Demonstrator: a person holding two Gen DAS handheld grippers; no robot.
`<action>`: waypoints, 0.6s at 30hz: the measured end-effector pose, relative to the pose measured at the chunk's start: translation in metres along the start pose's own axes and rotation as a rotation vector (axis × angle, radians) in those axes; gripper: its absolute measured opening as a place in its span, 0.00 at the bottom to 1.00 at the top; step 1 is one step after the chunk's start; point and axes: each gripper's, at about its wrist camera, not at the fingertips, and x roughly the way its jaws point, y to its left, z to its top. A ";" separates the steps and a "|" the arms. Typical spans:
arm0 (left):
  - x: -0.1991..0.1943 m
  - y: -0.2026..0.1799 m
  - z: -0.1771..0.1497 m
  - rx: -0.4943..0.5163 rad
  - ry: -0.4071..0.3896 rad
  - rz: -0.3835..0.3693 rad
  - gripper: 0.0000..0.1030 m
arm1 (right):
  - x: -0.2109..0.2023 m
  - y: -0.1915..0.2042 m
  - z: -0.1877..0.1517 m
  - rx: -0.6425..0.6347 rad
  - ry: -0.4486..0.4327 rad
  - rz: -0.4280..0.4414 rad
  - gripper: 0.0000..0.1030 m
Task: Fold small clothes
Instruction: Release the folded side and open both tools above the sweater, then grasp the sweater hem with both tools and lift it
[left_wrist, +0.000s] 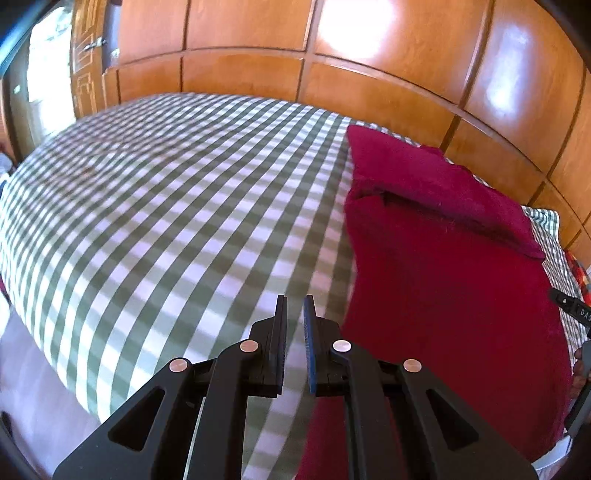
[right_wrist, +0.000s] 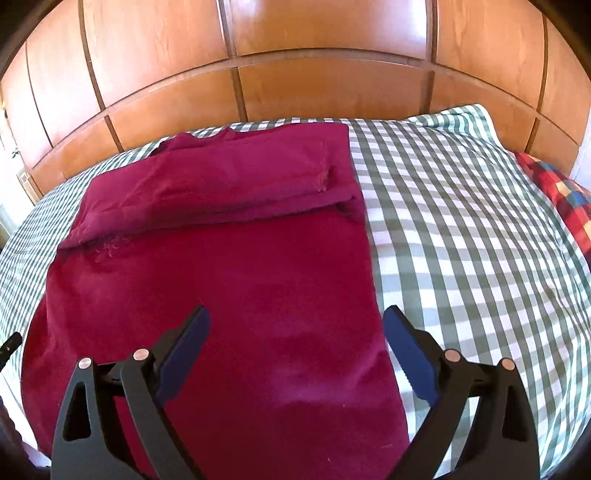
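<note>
A dark red garment (right_wrist: 236, 280) lies flat on the green-and-white checked bed sheet (right_wrist: 461, 221), its far part folded over into a thick band (right_wrist: 236, 184). It also shows in the left wrist view (left_wrist: 443, 258), at the right. My right gripper (right_wrist: 297, 317) is open and empty, hovering above the garment's near right part. My left gripper (left_wrist: 295, 306) hovers over the bare sheet (left_wrist: 166, 221) just left of the garment's edge, its jaws a narrow gap apart with nothing between them. The right gripper's tip shows in the left wrist view (left_wrist: 569, 308), at the right edge.
A glossy wooden panelled headboard wall (right_wrist: 295, 85) runs behind the bed. A red, blue and yellow checked pillow (right_wrist: 557, 192) lies at the far right. The bed's left edge drops to a pale floor (left_wrist: 33, 387). A window (left_wrist: 44, 66) is at the far left.
</note>
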 end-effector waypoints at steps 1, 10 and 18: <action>0.000 0.002 -0.002 -0.007 0.012 0.003 0.07 | -0.001 0.000 -0.001 -0.001 -0.003 -0.003 0.91; -0.008 -0.004 -0.008 0.070 0.004 -0.007 0.07 | -0.010 0.006 -0.002 -0.033 -0.028 0.015 0.91; -0.010 -0.003 -0.024 0.105 0.028 -0.028 0.07 | -0.019 -0.030 -0.019 0.033 0.003 0.005 0.91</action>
